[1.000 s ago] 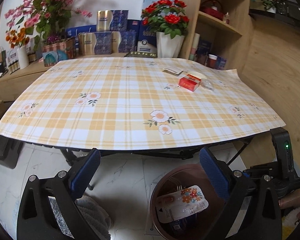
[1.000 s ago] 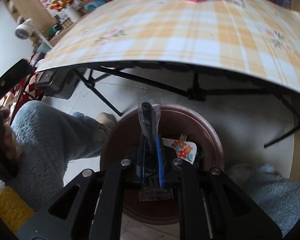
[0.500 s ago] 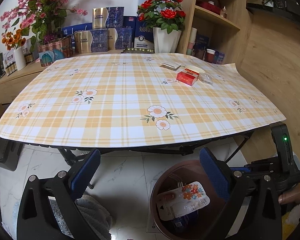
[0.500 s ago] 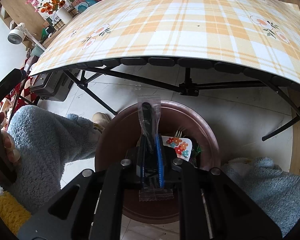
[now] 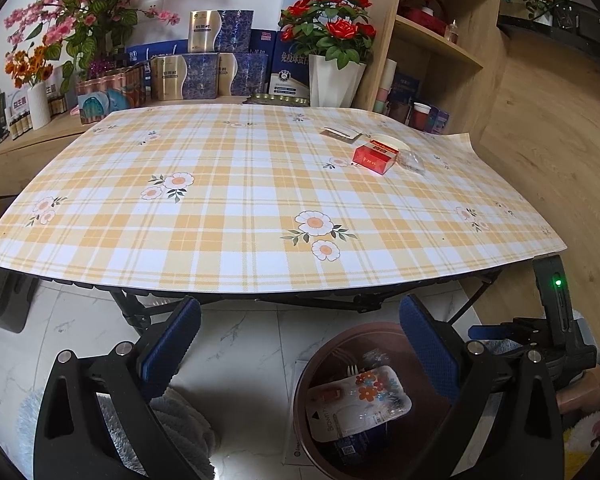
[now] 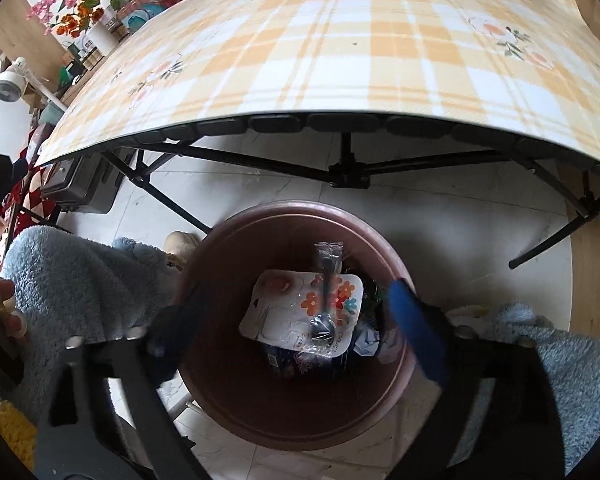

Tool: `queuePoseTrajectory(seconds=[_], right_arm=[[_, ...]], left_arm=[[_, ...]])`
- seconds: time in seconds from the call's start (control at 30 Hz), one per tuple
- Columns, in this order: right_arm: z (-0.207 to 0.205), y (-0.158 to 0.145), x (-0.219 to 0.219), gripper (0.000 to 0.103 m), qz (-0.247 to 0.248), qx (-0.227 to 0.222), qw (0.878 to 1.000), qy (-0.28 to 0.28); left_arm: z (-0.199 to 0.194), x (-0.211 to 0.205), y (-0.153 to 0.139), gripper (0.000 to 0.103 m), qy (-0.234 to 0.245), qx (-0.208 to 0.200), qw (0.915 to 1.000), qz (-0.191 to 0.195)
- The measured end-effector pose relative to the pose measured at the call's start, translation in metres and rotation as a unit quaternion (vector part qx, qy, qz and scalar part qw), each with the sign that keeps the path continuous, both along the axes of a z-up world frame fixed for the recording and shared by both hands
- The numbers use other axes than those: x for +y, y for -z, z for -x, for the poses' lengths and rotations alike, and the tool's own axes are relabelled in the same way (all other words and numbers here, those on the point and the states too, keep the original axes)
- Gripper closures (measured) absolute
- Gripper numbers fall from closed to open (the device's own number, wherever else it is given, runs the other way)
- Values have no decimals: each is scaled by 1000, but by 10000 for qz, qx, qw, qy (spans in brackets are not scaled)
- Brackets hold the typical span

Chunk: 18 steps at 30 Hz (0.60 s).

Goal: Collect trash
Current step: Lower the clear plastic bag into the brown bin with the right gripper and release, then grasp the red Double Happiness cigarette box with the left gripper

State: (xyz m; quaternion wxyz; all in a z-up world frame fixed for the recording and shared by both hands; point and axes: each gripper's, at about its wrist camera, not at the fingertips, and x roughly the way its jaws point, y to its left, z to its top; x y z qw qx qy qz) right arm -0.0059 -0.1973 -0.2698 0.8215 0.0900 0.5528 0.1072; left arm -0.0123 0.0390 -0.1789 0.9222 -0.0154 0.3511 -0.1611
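Note:
My right gripper (image 6: 296, 288) hangs over the brown trash bin (image 6: 292, 208) on the floor, and its jaws are opening wide. A black utensil in a clear wrapper (image 6: 328, 284) lies loose between them, down in the bin on a flowered package (image 6: 296, 312), touching neither pad. My left gripper (image 5: 300, 306) is open and holds nothing, near the table's front edge beside the bin (image 5: 304, 396). On the plaid table (image 5: 240, 200) far right lie a red box (image 5: 374, 157), a clear wrapper (image 5: 414, 162) and a white packet (image 5: 342, 133).
Black folding table legs (image 6: 348, 172) cross just behind the bin. A person's fuzzy blue sleeves (image 6: 80, 272) flank it on both sides. Boxes, flower vases (image 5: 332, 80) and a wooden shelf (image 5: 440, 32) line the far side of the table.
The right jaws went from shut on the wrapped utensil to wide apart, and the utensil dropped into the bin. The left gripper stayed put.

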Motion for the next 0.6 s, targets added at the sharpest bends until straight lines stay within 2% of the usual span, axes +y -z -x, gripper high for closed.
queuePoseTrajectory(seconds=[0.4,0.6], right_arm=[[-2,6,-7,6,29,160,9998,147],[1,-4,-4,6,139,-40,9998,137]], left_arm=[[0,0,0,6,-23,18,10000,8],[1,2,-2,6,-80,-32,10000,9]])
